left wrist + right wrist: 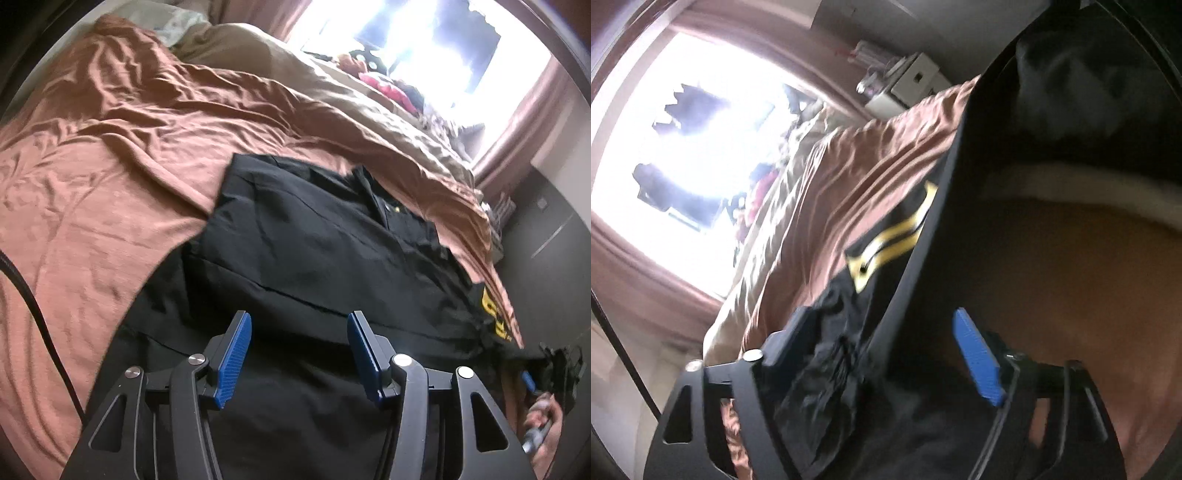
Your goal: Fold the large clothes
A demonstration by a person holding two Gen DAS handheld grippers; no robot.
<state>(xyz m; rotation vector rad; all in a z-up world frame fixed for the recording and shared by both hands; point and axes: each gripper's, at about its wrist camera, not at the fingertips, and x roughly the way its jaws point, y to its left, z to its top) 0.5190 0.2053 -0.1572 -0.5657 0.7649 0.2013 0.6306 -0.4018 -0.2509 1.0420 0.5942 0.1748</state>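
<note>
Black shirt (314,251) on brown bedspread (110,166), left hand-held gripper (299,354) angled down, parted, empty, right hand-held gripper (886,343) blurred, seemingly parted.

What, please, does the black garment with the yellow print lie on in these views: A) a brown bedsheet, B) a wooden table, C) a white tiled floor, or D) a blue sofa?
A: in the left wrist view the black garment lies spread on the wrinkled brown bedsheet that covers the bed.
</note>
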